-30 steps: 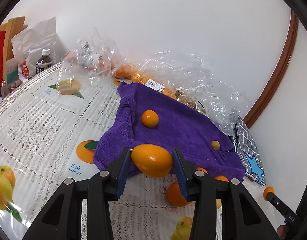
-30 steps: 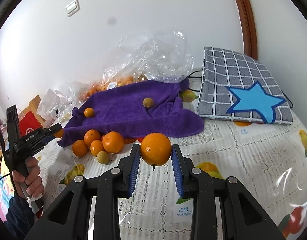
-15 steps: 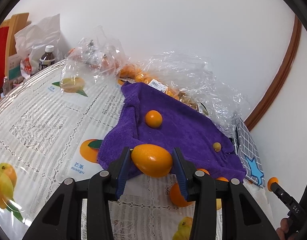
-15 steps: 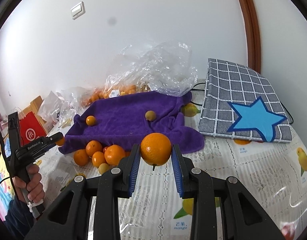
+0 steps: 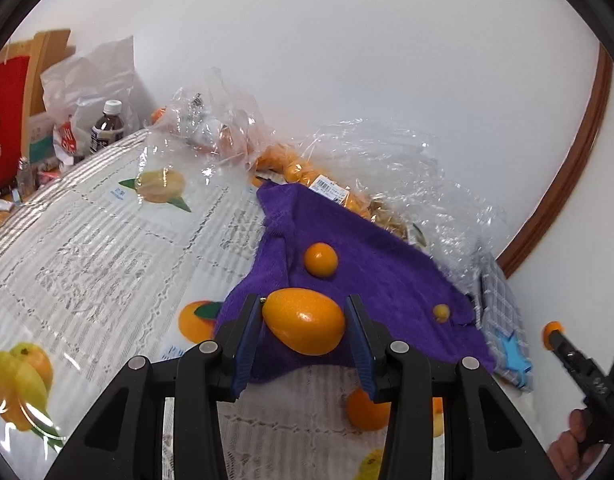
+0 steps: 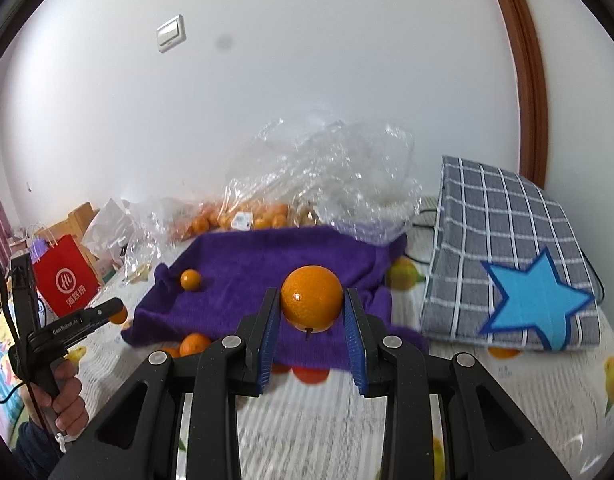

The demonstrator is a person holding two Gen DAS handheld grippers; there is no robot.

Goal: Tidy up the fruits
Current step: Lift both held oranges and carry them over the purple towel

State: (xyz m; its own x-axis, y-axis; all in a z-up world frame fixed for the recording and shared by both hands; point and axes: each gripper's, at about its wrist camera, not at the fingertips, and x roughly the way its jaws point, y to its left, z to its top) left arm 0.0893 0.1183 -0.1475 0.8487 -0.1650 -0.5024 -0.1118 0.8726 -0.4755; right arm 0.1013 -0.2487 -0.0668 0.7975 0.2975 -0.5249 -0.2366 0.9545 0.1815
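Observation:
My left gripper [image 5: 303,322] is shut on an oval kumquat [image 5: 303,320], held above the near edge of a purple towel [image 5: 371,264]. On the towel lie a small orange [image 5: 321,259] and a tiny yellowish fruit [image 5: 441,312]. My right gripper [image 6: 311,306] is shut on a round orange [image 6: 312,298], held above the same towel [image 6: 267,268], where the small orange [image 6: 190,279] also shows. Several loose oranges [image 6: 193,343] lie on the table at the towel's near edge, partly hidden by the fingers.
Clear plastic bags [image 6: 327,172] holding several oranges lie behind the towel. A grey checked cloth with a blue star [image 6: 515,264] lies right. A red paper bag [image 6: 67,280], a bottle [image 5: 107,128] and clutter stand left. The fruit-print tablecloth [image 5: 87,240] covers the table.
Both grippers have moved forward toward the purple towel, each still holding its fruit. The right view has tilted up and come lower over the towel.

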